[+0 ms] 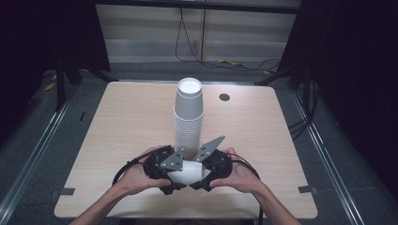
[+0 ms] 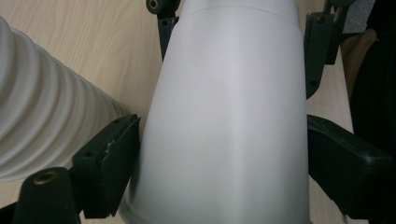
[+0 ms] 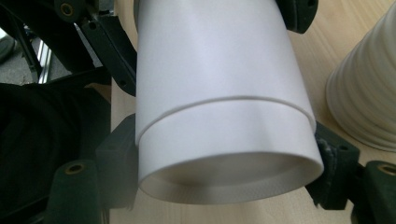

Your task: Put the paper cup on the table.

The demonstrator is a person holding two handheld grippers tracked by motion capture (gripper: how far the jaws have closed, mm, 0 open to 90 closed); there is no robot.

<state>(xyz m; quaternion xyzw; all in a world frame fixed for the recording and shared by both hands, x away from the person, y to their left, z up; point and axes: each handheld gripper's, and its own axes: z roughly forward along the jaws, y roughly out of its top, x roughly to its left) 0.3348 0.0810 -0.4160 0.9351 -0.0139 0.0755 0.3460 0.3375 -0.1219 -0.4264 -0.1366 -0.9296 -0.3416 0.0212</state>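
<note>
Forearms enter from bottom edge of high view; each hand holds a hand-held gripper. Left hand-held gripper and right hand-held gripper meet near front-centre of counter, w/ a white cup lying sideways between them, just in front of the stack.

Left gripper view: cup sits between the two black jaws, which press on its sides, i.e. jaws closed onto cup wall, approx. cup-width apart. Far end of cup shows a step in the wall, so two nested cups are likely; right hand-held gripper's jaws flank that far end. Ribbed stack at left, close to the jaw but contact can't be judged.

Right gripper view: open mouth of cup faces camera; jaws bear on both sides near the rim, clamped on it. A seam line runs round the wall where outer cup ends & inner one goes on. Stack base stands on counter at right, apart from cup.

Stack is upright, mouth down, tall, approx. mid-counter. Small dark round hole lies right of stack top, toward far edge.
</note>
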